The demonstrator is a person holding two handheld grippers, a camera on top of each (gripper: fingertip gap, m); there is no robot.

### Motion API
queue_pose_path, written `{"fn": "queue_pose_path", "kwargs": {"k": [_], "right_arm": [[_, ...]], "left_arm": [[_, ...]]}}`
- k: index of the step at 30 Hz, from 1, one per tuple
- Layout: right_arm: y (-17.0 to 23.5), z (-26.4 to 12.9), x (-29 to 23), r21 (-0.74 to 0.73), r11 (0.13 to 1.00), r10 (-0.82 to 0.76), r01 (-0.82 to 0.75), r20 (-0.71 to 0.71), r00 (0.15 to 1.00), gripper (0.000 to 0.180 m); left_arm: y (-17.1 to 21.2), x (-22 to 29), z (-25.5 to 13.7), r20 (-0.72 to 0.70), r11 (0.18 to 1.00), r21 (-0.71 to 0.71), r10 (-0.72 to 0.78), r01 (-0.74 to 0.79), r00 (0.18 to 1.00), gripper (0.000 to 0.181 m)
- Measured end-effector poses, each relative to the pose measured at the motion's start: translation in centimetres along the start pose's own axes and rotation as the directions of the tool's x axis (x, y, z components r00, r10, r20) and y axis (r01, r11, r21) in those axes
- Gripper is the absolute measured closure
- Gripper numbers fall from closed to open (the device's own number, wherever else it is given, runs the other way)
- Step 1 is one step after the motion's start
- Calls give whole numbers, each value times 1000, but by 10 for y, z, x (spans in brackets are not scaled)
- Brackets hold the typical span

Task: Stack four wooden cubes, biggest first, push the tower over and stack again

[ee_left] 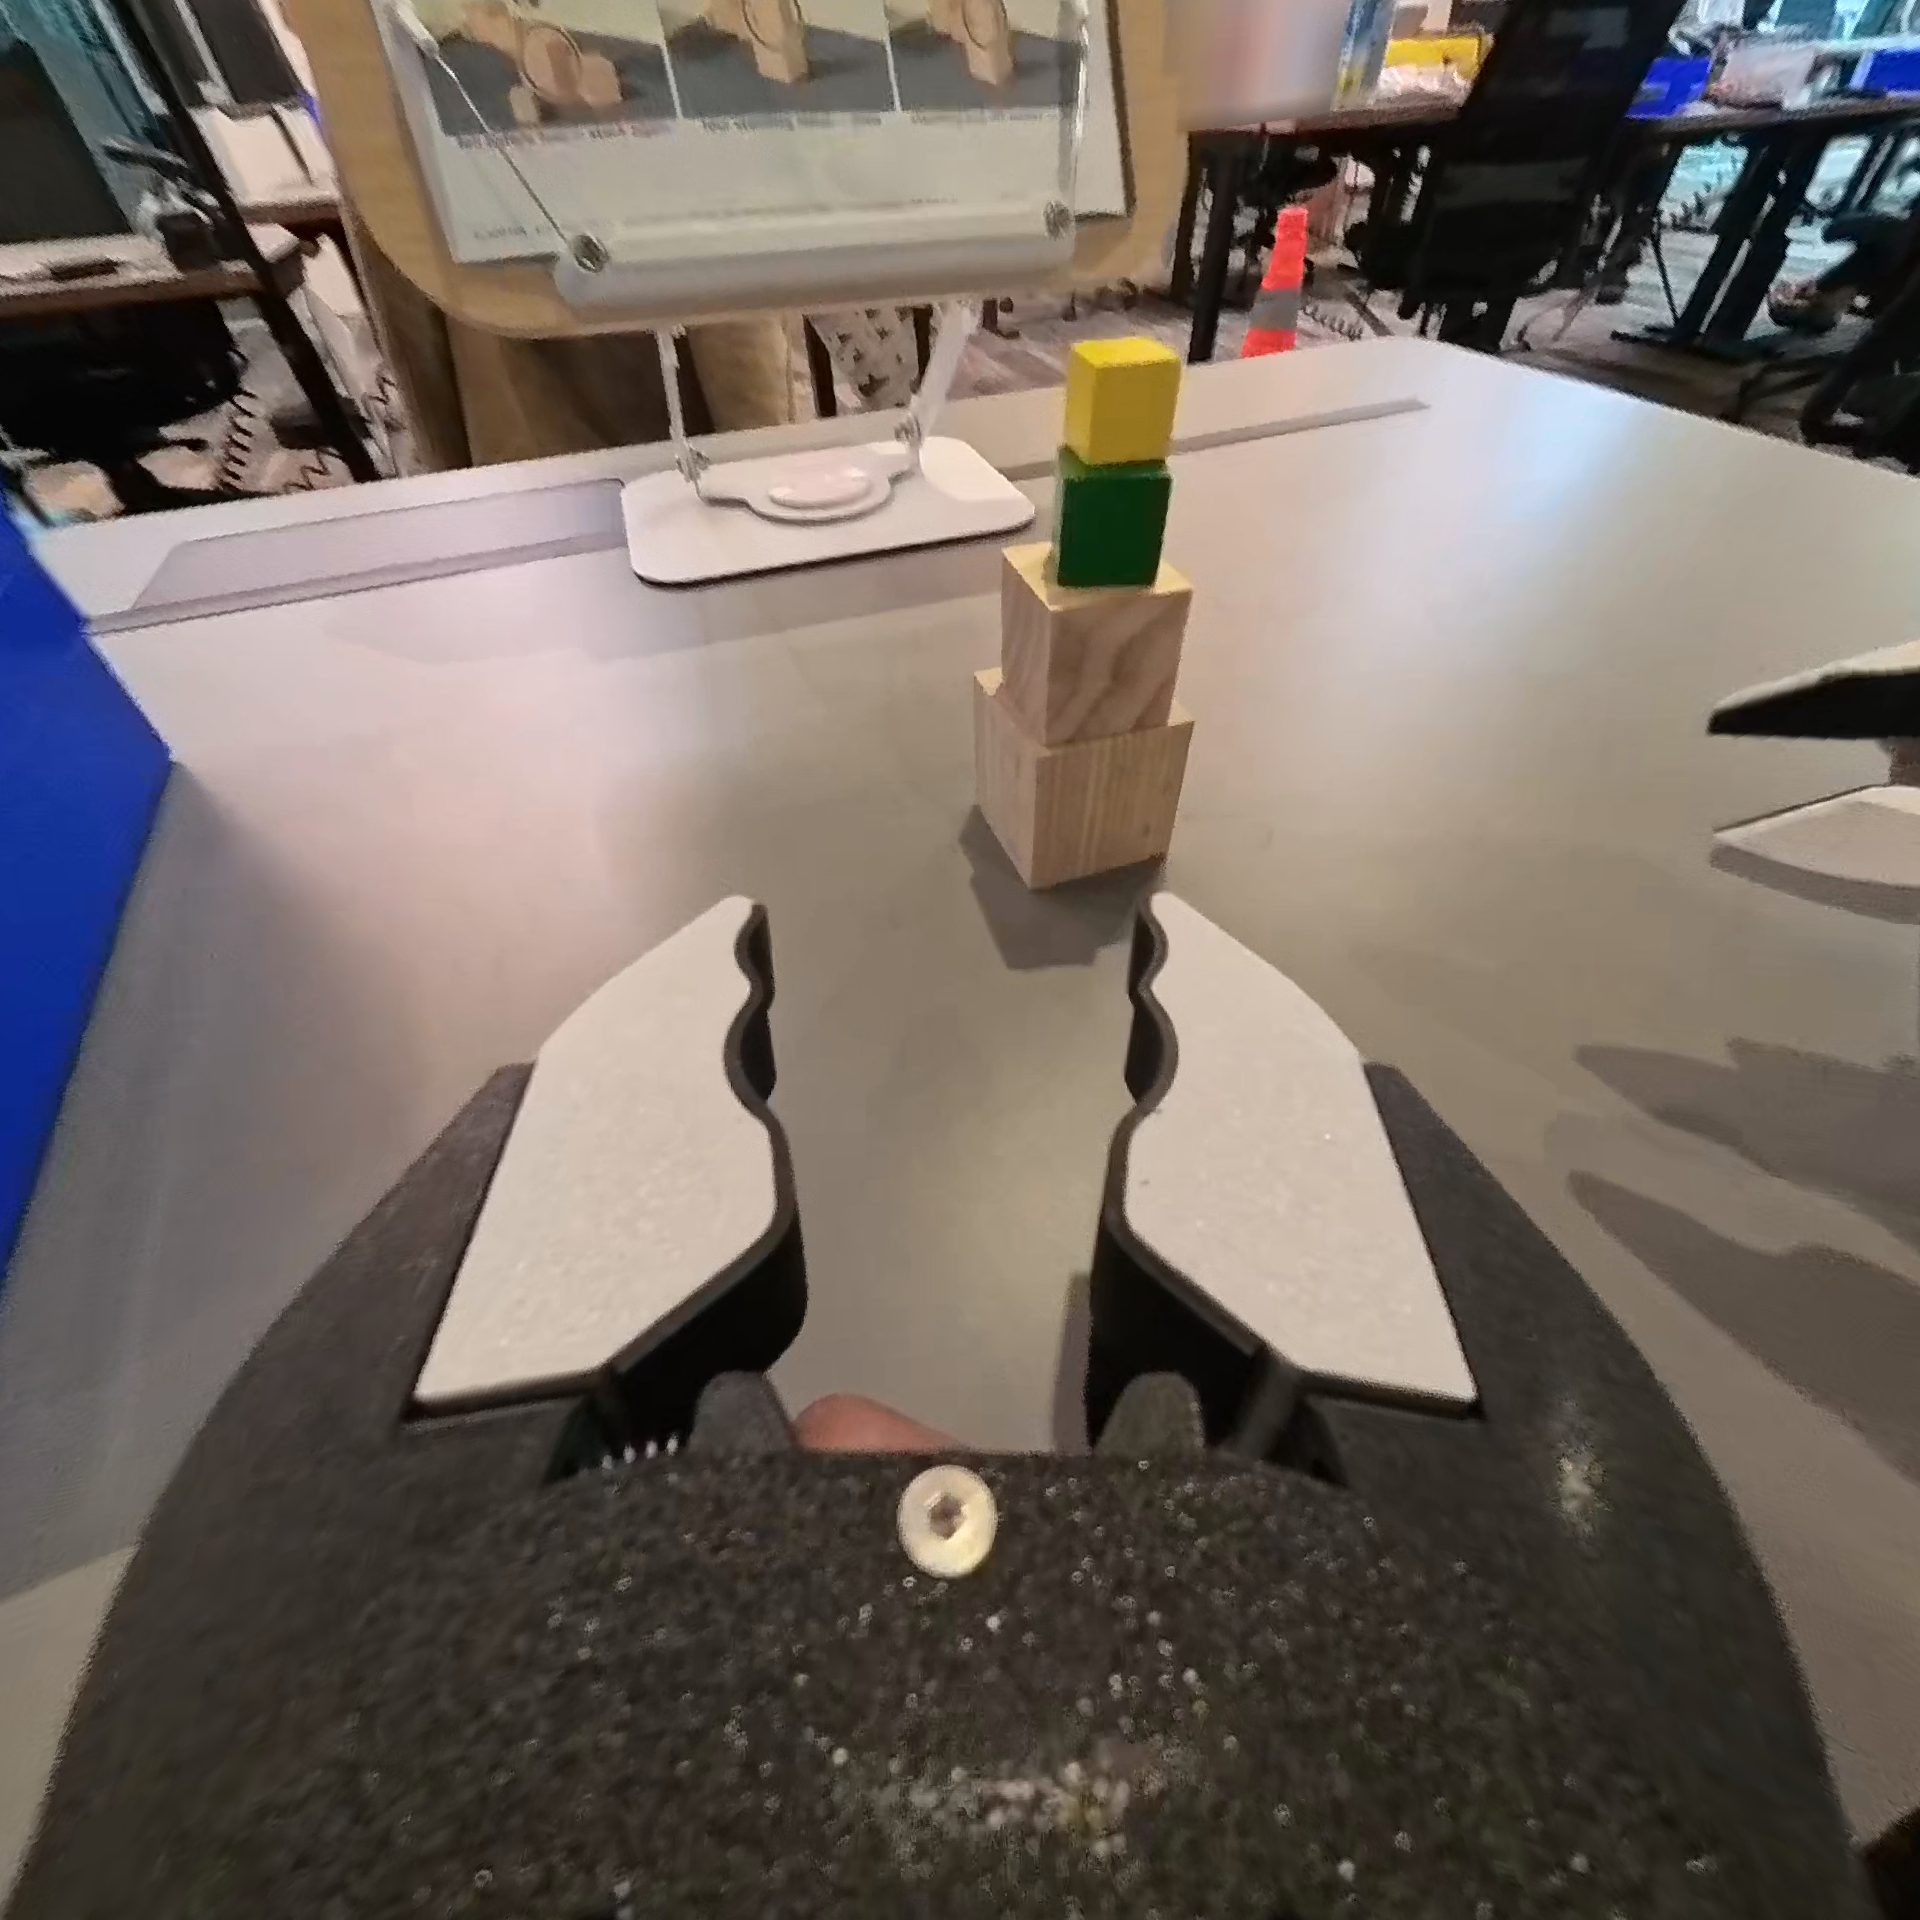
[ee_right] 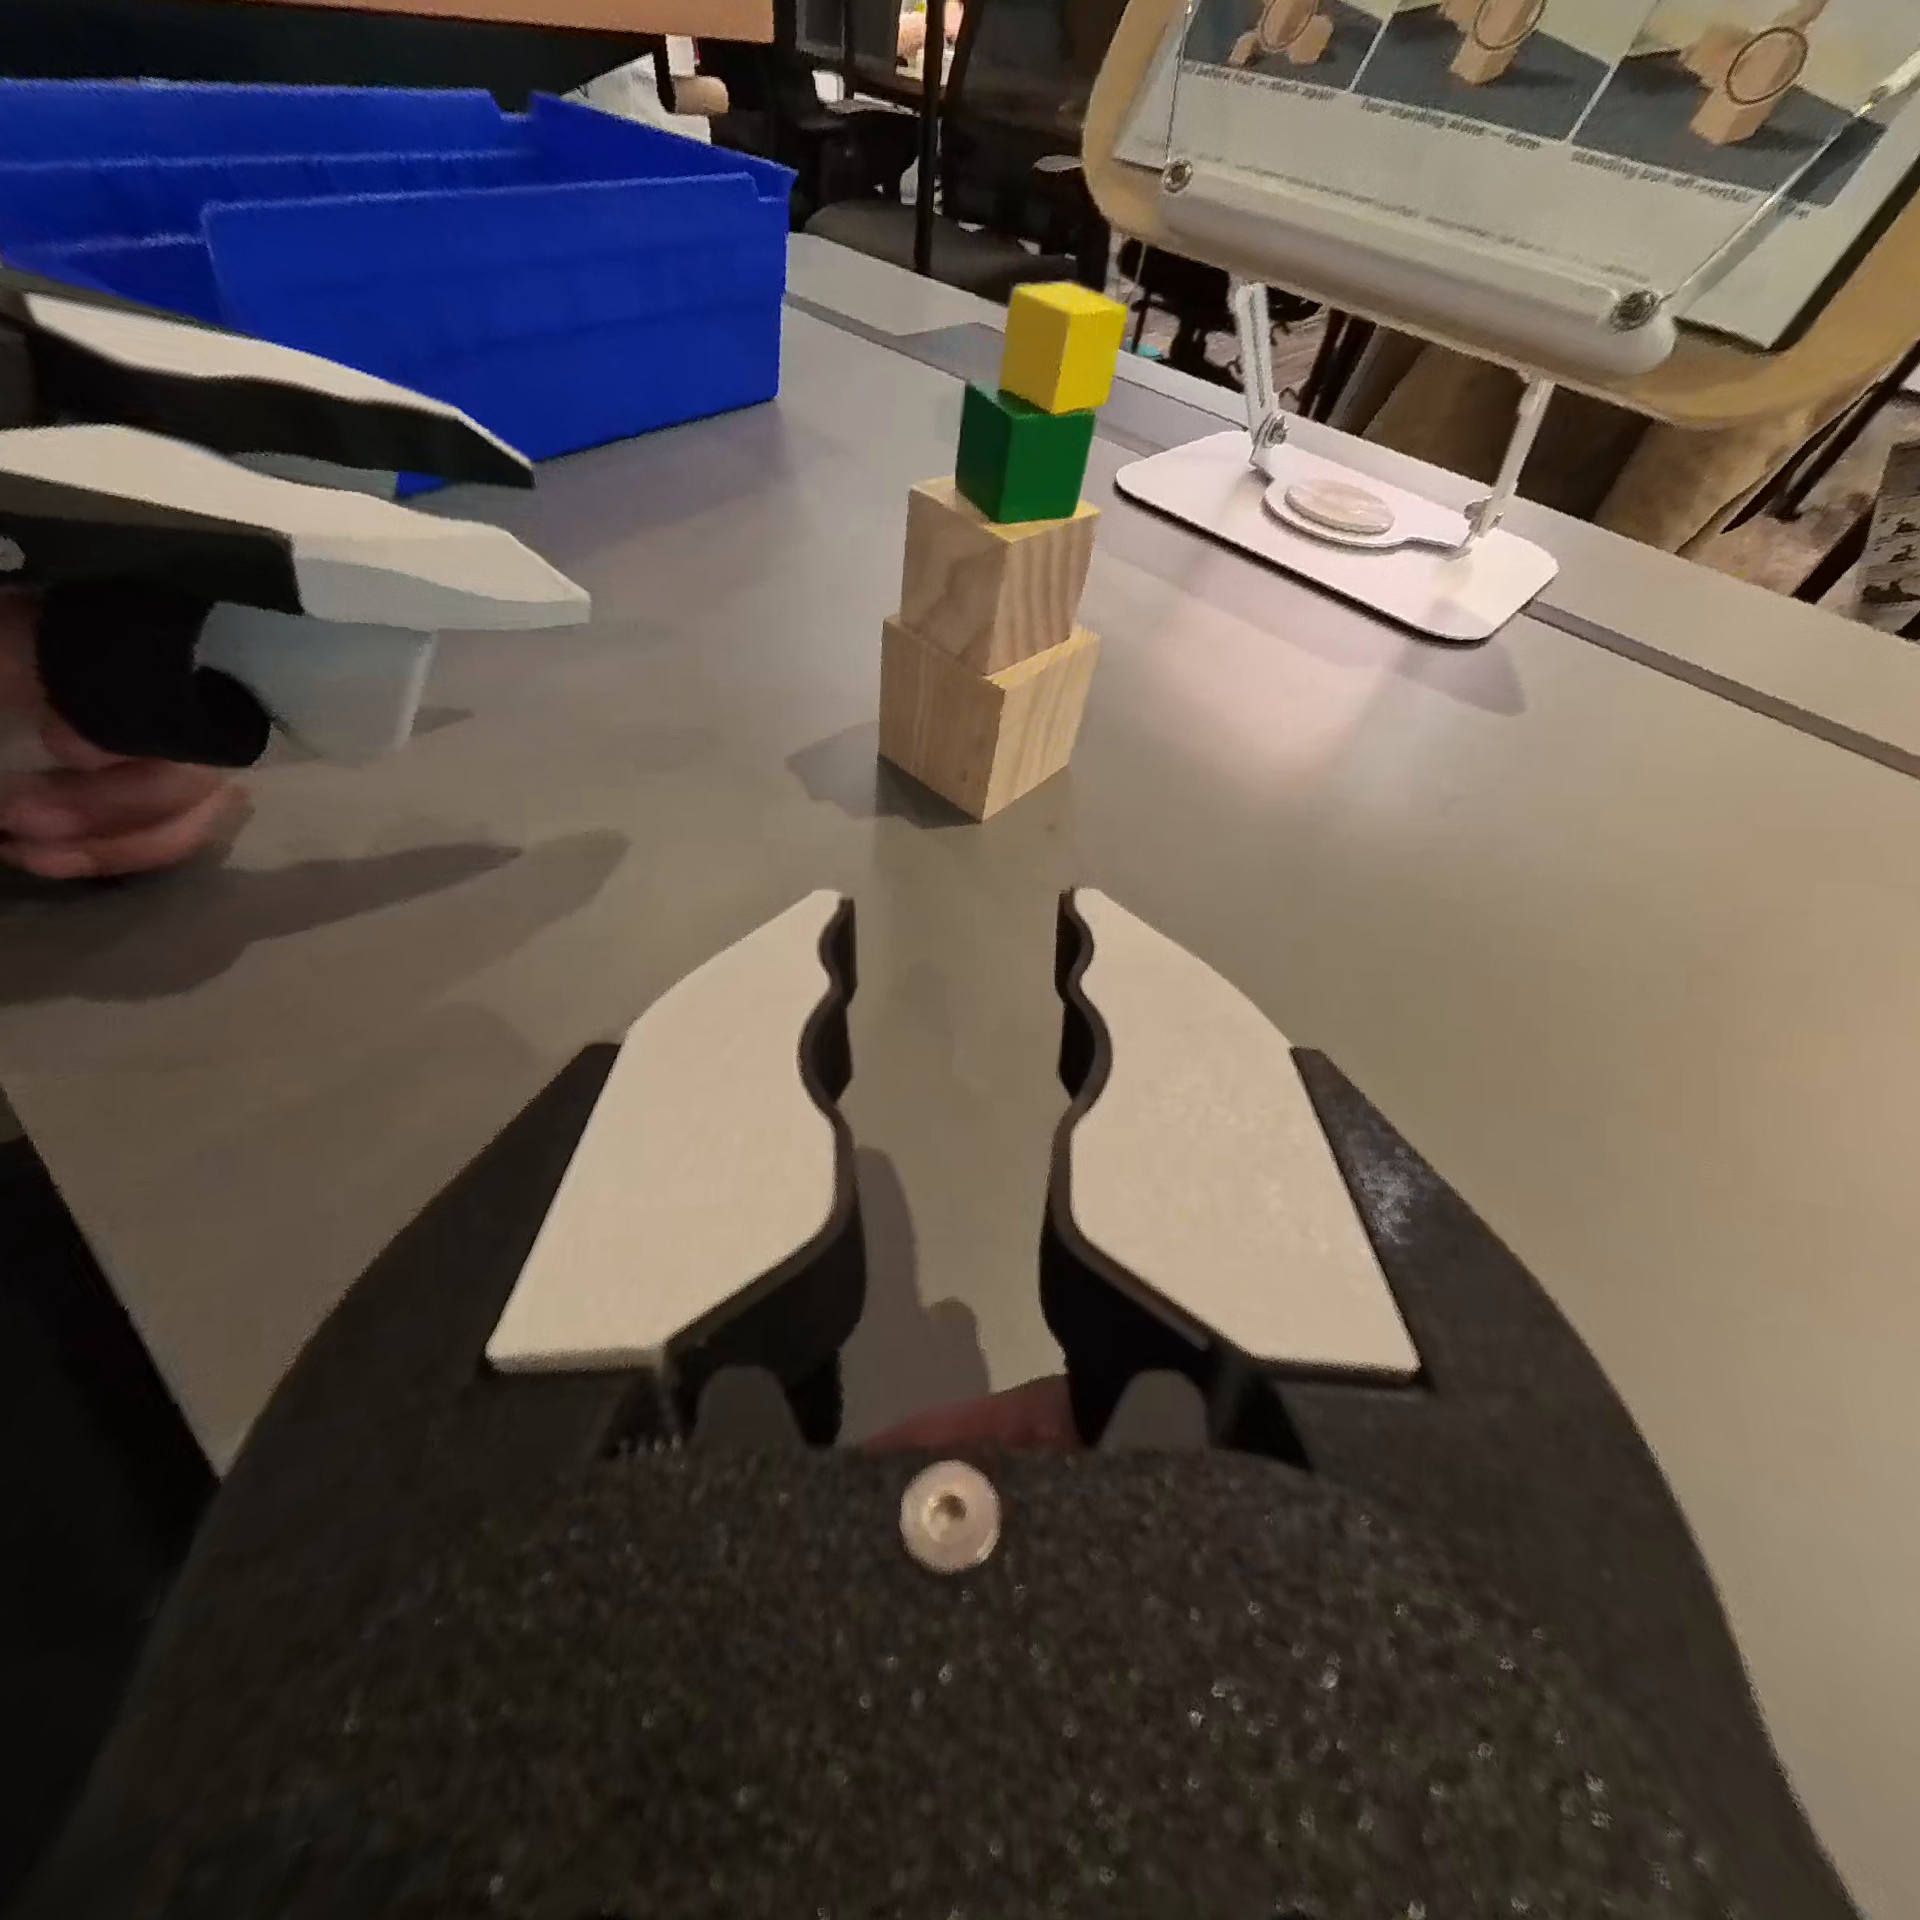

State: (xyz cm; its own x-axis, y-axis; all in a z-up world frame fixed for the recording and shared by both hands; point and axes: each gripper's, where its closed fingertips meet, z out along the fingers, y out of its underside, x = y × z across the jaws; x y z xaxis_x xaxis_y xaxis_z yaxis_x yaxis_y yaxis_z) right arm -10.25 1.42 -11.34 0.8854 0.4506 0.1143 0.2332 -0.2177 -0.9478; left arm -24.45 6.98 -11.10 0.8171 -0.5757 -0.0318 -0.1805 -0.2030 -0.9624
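A tower of four cubes stands on the grey table. The big plain wooden cube is at the bottom, a smaller plain wooden cube sits on it, then a green cube, then a yellow cube on top. The same tower shows in the right wrist view: big cube, smaller cube, green cube, yellow cube. My left gripper is open and empty, just short of the tower. My right gripper is open and empty, a little short of the tower.
A blue bin stands on the table's left, also at the left edge of the left wrist view. A white stand with a picture card is behind the tower. An orange cone stands on the floor beyond. The left tips stand about 10 centimeters off the smaller plain wooden cube. My right wrist view looks at it from another angle.
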Motion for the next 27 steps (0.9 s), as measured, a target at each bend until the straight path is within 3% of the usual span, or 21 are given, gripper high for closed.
{"fn": "queue_pose_path", "kwargs": {"k": [3,5,7,10,12,13,14,15,16,17,18,19,21,23,26,27], "right_arm": [[1,2,-1,-9,1000,-28,28,-4,1000,144],[0,1,1,-2,999,-33,33,-10,999,146],[-1,1,6,-2,999,-34,33,-16,999,148],[-5,1,15,17,1000,-1,1,-9,1000,149],[-7,0,20,27,999,25,-25,3,1000,149],[-7,0,23,30,999,38,-38,3,999,150],[-7,1,26,33,998,49,-49,2,999,150],[-6,2,30,35,998,57,-56,0,998,151],[-6,3,33,33,997,63,-62,-4,998,151],[-5,4,35,27,997,70,-70,-5,998,151],[-4,5,35,19,997,79,-79,2,997,151],[-5,4,35,22,996,81,-81,10,997,151],[-3,3,34,27,997,79,-79,11,997,152],[2,5,29,15,995,97,-97,32,995,152],[0,6,29,27,996,80,-80,-10,997,151],[-1,6,26,31,995,91,-90,-2,996,151]], "left_arm": [[5,11,10,-91,997,-60,39,-45,995,120],[18,37,18,-299,969,-136,158,-206,941,181],[29,66,20,-524,921,-135,246,-364,815,181],[38,105,5,-777,883,-37,268,-467,569,181],[44,112,4,-833,841,8,305,-542,461,181],[44,108,15,-824,814,20,342,-580,451,181],[38,94,41,-762,797,7,395,-604,512,181],[26,63,83,-623,792,-69,441,-606,647,181],[23,31,116,-518,796,-205,405,-570,753,181],[27,29,124,-553,825,-316,242,-469,797,181],[25,58,98,-729,864,-290,80,-412,680,181],[23,74,78,-778,889,-195,117,-414,618,181],[34,66,68,-622,843,-100,362,-528,694,181],[41,75,38,-624,873,-108,314,-476,715,180],[25,49,26,-449,954,-144,173,-262,876,140],[20,36,24,-366,968,-134,152,-214,918,137]]}}
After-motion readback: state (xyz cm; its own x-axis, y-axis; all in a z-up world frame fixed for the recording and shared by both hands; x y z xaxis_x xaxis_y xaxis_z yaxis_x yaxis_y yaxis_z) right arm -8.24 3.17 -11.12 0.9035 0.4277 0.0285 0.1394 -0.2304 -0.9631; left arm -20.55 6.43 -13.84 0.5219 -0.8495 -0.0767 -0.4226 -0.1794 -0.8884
